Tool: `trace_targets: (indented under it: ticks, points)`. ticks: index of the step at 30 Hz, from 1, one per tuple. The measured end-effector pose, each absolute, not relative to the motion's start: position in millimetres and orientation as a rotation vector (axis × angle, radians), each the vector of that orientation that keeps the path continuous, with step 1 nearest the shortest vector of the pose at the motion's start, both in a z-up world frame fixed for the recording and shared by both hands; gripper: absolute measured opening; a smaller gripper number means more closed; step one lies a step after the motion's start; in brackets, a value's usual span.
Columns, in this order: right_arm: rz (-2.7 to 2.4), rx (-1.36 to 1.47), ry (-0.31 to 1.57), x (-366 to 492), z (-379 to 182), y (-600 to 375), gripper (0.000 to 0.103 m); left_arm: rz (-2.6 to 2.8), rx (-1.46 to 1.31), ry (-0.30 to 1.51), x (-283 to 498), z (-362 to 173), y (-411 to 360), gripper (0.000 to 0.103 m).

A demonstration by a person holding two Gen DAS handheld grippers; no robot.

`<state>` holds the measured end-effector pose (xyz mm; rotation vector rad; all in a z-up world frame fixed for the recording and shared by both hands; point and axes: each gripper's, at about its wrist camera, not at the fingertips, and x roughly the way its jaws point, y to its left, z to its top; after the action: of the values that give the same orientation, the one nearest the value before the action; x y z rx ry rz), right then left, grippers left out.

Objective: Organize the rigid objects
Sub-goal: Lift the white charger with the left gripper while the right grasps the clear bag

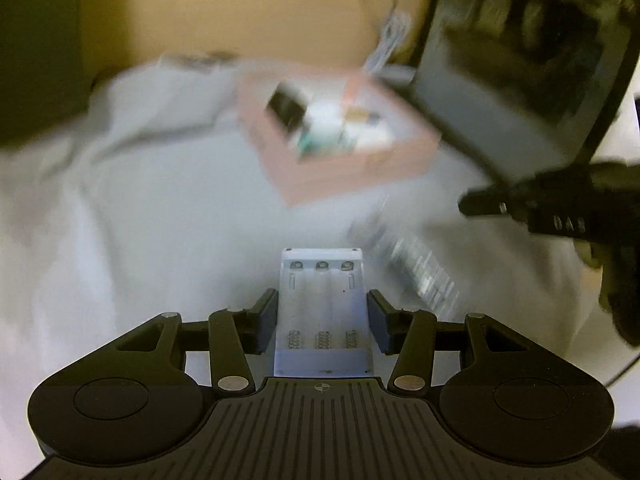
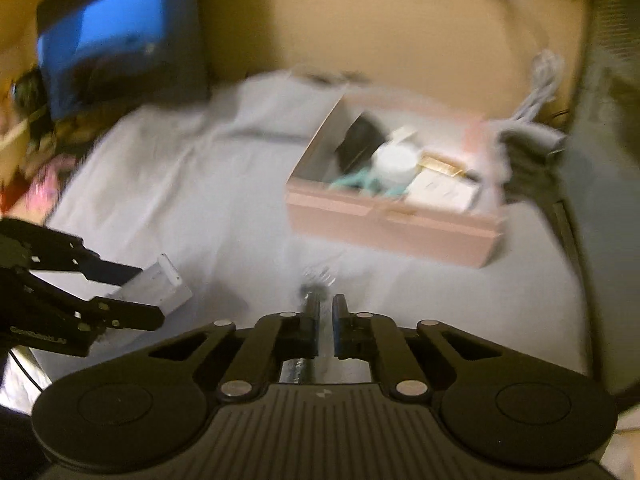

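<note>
My left gripper (image 1: 322, 316) is shut on a white battery holder (image 1: 322, 308) with three empty slots, held above the white cloth (image 1: 160, 220). It also shows in the right wrist view (image 2: 160, 284), held by the left gripper (image 2: 132, 292). My right gripper (image 2: 326, 316) is nearly closed on a thin dark metallic object (image 2: 310, 300), blurred, with prongs like a fork. The right gripper also shows in the left wrist view (image 1: 480, 204). A pink box (image 1: 336, 136), also in the right wrist view (image 2: 392, 216), holds several small items.
A dark screen (image 1: 520, 60) stands at the right in the left wrist view, and in the right wrist view (image 2: 116, 40) at the back left. A white cable (image 2: 540, 88) lies behind the pink box. Clutter lies at the far left (image 2: 24, 152). Both views are motion-blurred.
</note>
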<state>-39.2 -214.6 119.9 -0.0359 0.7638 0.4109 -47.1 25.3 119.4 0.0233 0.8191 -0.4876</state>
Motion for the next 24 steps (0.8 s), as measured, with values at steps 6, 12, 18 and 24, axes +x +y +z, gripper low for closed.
trace_targets:
  ticks: [6,12,18,24]
  points:
    - [0.352,-0.038,0.689,-50.7,141.0,-235.7,0.006,-0.506,0.001,0.619,-18.0,179.6,9.0,0.053]
    - [0.369,-0.024,0.713,-43.3,109.5,-216.0,0.053,-0.483,-0.001,0.643,-12.8,180.7,11.4,0.053]
    - [0.397,-0.053,0.807,-10.5,68.1,-177.3,0.054,-0.477,0.011,0.854,-24.7,124.6,20.7,0.053]
    - [0.388,-0.110,0.888,7.1,35.8,-154.5,0.046,-0.473,0.026,1.009,-44.9,78.6,28.0,0.053]
